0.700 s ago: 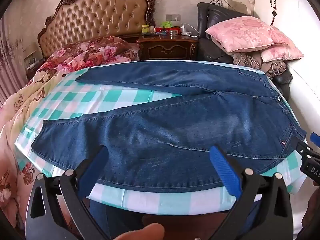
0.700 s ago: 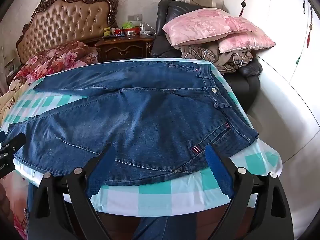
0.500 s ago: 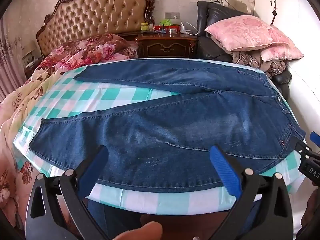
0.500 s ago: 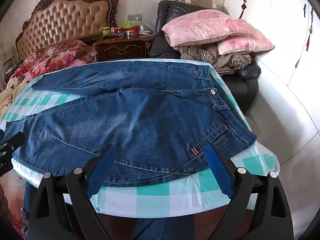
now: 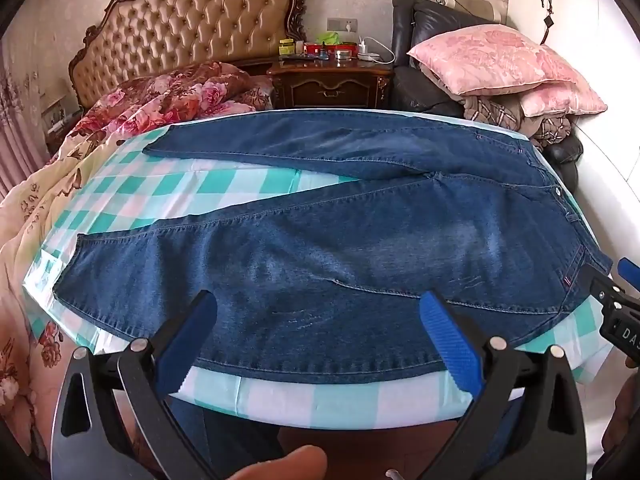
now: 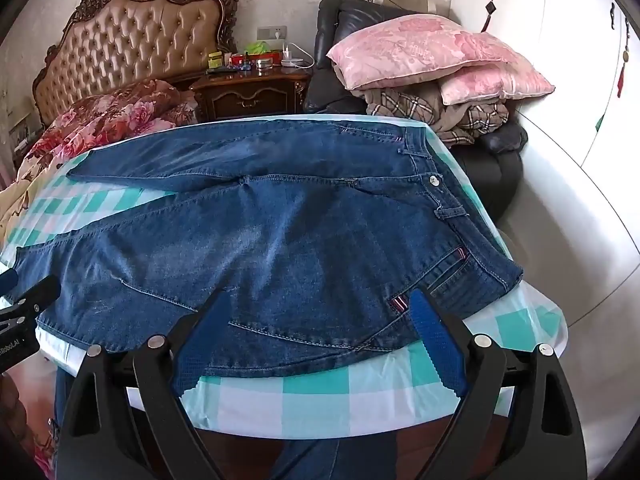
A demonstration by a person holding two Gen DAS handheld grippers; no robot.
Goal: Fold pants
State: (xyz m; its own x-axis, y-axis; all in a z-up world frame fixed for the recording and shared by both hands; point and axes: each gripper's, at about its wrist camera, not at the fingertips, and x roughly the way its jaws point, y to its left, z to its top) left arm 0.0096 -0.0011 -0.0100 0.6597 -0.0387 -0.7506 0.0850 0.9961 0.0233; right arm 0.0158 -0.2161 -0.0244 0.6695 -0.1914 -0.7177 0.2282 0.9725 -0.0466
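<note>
The pants lie flat on the table's checked cloth, legs spread apart, waistband toward the pillows. The left gripper hovers at the near edge of the pants, fingers wide, holding nothing. The right gripper hovers near the hip pocket, fingers wide and empty too.

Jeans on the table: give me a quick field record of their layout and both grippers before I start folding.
garment: blue jeans, spread flat, unfolded
legs: apart in a V, hems toward the left
waistband: right end, button facing up
surface: checked tablecloth, showing between the legs
left gripper: open, over the near leg's edge, holding nothing
right gripper: open, over the near hip by the striped tag, holding nothing
fold progress: none yet
</note>
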